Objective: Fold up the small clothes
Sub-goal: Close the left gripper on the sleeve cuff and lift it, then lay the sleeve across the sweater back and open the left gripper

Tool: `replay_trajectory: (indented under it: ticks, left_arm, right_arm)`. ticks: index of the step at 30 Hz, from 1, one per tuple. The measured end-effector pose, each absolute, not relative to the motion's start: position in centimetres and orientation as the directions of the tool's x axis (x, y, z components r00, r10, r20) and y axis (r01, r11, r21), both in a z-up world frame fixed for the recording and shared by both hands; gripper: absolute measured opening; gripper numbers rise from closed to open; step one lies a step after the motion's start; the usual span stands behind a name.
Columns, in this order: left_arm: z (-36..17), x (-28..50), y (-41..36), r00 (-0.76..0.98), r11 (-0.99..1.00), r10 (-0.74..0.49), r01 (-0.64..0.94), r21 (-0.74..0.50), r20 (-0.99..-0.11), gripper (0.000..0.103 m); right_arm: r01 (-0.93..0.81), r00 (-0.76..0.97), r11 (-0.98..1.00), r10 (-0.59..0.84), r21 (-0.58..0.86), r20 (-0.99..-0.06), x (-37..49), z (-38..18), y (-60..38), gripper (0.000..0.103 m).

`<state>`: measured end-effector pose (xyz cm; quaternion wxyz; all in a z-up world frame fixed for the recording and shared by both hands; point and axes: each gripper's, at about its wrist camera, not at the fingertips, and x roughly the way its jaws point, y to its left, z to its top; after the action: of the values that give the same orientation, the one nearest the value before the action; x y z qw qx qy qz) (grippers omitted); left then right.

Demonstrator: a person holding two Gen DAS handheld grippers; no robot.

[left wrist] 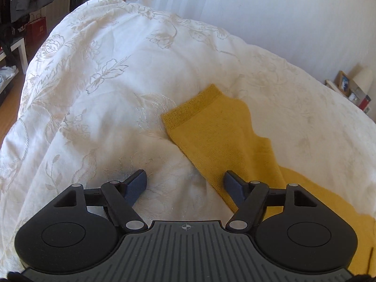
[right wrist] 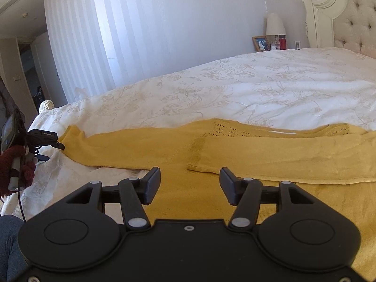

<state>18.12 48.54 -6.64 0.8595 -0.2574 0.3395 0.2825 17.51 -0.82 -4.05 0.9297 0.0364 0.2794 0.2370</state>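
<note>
A mustard-yellow knit sweater [right wrist: 211, 155] lies flat on the white bedspread [right wrist: 258, 94]. One sleeve is folded across its body, its cuff [right wrist: 197, 157] near the middle. The other sleeve [left wrist: 211, 136] stretches out to the left, its ribbed cuff at the far end. My left gripper [left wrist: 185, 183] is open and empty, low over the bedspread, its right finger over the edge of that sleeve. It also shows in the right wrist view [right wrist: 50, 142] at the sleeve's end. My right gripper [right wrist: 189, 183] is open and empty, just above the sweater's lower body.
The embroidered bedspread [left wrist: 105, 82] covers the whole bed. A tufted headboard [right wrist: 352, 18] stands at the far right. A nightstand with a lamp [right wrist: 275, 25], a photo frame and a red bottle is behind the bed. Dark clothes and a red bag [left wrist: 35, 30] stand left.
</note>
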Motion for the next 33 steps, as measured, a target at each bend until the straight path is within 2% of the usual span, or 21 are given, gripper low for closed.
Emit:
replay_trajectory:
  ticks: [2, 4, 6, 7, 11, 15, 23, 28, 33]
  left_arm:
    - [-6.8, 18.8, 48.7, 0.62, 0.712, 0.301, -0.651, -0.262, -0.725, 0.07]
    - [-6.8, 19.4, 48.9, 0.623, 0.71, 0.296, -0.65, -0.27, -0.724, 0.055]
    - [-6.8, 19.8, 49.1, 0.641, 0.713, 0.272, -0.635, -0.297, -0.717, 0.015]
    - [-6.6, 19.9, 49.0, 0.65, 0.71, 0.264, -0.631, -0.313, -0.713, 0.013]
    - [-4.2, 19.9, 46.8, 0.67, 0.727, 0.313, -0.625, -0.284, -0.674, 0.01]
    - [-0.4, 19.9, 42.5, 0.742, 0.812, 0.294, -0.526, -0.252, -0.602, 0.009]
    - [6.5, 22.6, 29.4, 0.871, 0.947, 0.12, -0.245, -0.209, -0.477, 0.009]
    - [6.2, 25.5, 20.0, 0.884, 0.976, -0.017, -0.087, -0.201, -0.468, 0.009]
    - [2.3, 28.4, 11.9, 0.849, 0.985, -0.109, 0.023, -0.171, -0.517, 0.009]
  right_arm:
    - [-0.419, 0.73, 0.887, 0.456, 0.193, -0.509, 17.5, -4.1, -0.7, 0.062]
    - [-0.414, 0.728, 0.89, 0.451, 0.194, -0.517, 17.5, -4.3, -0.8, 0.062]
    - [-0.405, 0.727, 0.893, 0.445, 0.197, -0.523, 17.5, -4.5, -1.0, 0.062]
    - [-0.401, 0.726, 0.894, 0.443, 0.199, -0.526, 17.4, -4.5, -1.1, 0.062]
    - [-0.391, 0.725, 0.897, 0.437, 0.203, -0.533, 17.1, -4.7, -1.5, 0.062]
    - [-0.381, 0.726, 0.9, 0.432, 0.211, -0.535, 16.7, -4.7, -2.3, 0.062]
    - [-0.325, 0.743, 0.91, 0.414, 0.258, -0.526, 15.2, -4.6, -5.1, 0.062]
    - [-0.291, 0.76, 0.918, 0.392, 0.269, -0.518, 13.9, -4.5, -7.2, 0.062]
    - [-0.244, 0.778, 0.931, 0.354, 0.271, -0.518, 12.7, -4.4, -9.9, 0.062]
